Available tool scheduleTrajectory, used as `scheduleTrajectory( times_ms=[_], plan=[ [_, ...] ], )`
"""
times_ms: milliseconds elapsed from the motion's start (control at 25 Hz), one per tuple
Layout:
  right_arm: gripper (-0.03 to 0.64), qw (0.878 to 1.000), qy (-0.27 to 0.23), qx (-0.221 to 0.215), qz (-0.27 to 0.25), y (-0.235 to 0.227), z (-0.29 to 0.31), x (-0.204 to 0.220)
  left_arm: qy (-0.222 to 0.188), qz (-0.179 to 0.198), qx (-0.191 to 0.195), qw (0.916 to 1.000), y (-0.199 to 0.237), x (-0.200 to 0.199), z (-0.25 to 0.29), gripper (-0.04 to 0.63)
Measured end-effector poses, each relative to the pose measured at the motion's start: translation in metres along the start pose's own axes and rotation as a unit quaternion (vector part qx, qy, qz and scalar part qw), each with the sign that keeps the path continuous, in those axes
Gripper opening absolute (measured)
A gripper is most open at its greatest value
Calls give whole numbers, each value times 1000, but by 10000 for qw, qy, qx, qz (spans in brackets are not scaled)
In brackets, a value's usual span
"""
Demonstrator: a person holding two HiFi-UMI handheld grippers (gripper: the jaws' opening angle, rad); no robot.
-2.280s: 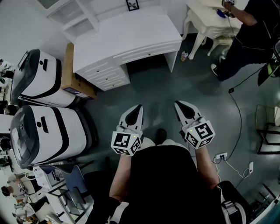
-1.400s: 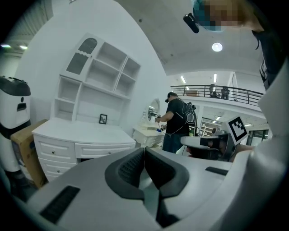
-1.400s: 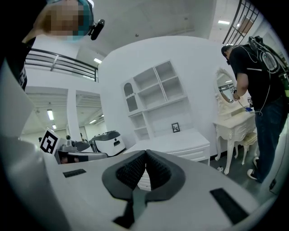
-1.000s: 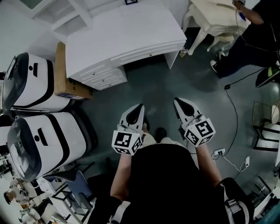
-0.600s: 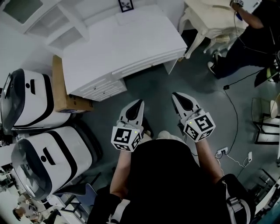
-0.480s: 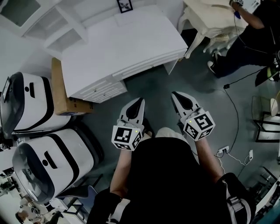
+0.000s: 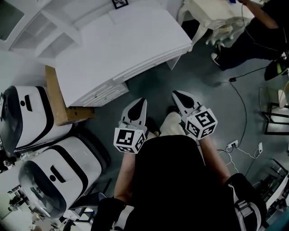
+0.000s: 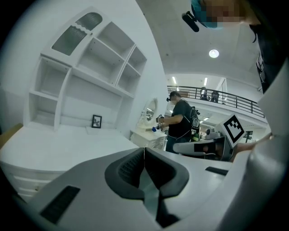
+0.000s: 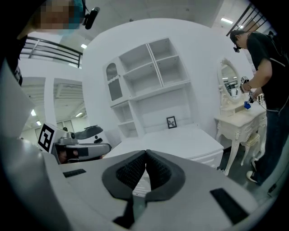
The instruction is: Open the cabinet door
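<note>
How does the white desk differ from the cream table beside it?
The desk is plain white with drawers; the table is cream with curved legs. The desk carries a framed picture; a person works at the table. Both are pale furniture.

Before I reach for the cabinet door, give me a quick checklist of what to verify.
- The left claw is shut and empty: ok.
- The right claw is shut and empty: ok.
- The desk hutch is within reach: not ok, both claws are well apart from it.
- The cabinet door handle is located: cannot tell.
- The person at the dressing table stands off to the right: ok.
</note>
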State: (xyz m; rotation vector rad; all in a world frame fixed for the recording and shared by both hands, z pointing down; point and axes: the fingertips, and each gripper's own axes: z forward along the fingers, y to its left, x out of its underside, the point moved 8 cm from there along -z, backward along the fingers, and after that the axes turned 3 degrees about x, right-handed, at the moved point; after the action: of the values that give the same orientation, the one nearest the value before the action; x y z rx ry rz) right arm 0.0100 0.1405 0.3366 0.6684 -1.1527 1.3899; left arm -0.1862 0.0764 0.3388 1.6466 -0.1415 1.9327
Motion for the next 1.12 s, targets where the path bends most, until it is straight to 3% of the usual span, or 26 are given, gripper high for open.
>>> scheduleTrajectory(
  times_ms=[520, 1120],
  plan=[
    [17, 9946, 717, -637, -387, -52, 90, -12, 33, -254, -626, 9977, 30, -12, 48, 23],
    [17, 9745, 1581, -1427, -709, -141, 183, -4, 139, -826, -1604, 9835, 53, -11, 138, 23]
  ],
)
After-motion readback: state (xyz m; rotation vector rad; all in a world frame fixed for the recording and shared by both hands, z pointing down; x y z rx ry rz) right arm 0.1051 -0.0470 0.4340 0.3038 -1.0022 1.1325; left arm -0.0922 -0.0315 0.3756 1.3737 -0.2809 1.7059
